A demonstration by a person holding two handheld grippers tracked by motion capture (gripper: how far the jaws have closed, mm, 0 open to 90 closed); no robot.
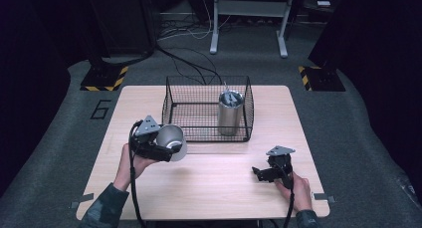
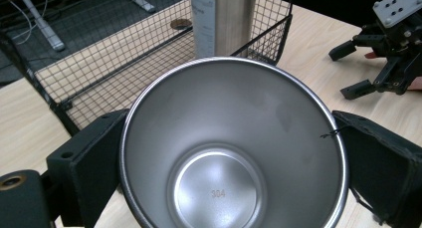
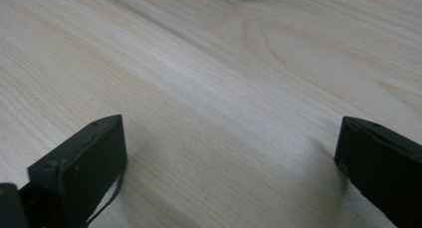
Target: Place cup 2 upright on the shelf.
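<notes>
Two steel cups: one stands inside the basket (image 1: 171, 106), the other is clamped in the left claw (image 1: 166, 147) just before it. The right claw (image 1: 261, 172) gapes wide, empty, over the counter (image 1: 224, 188), well right of the basket.

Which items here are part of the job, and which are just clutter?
In the job:
- steel cup, clamped in the left gripper
- wire basket
- steel tumbler, upright inside the basket
- right gripper, jaws open, holding nothing

Lying about:
- cables on the floor behind the table
- grey stand legs
</notes>
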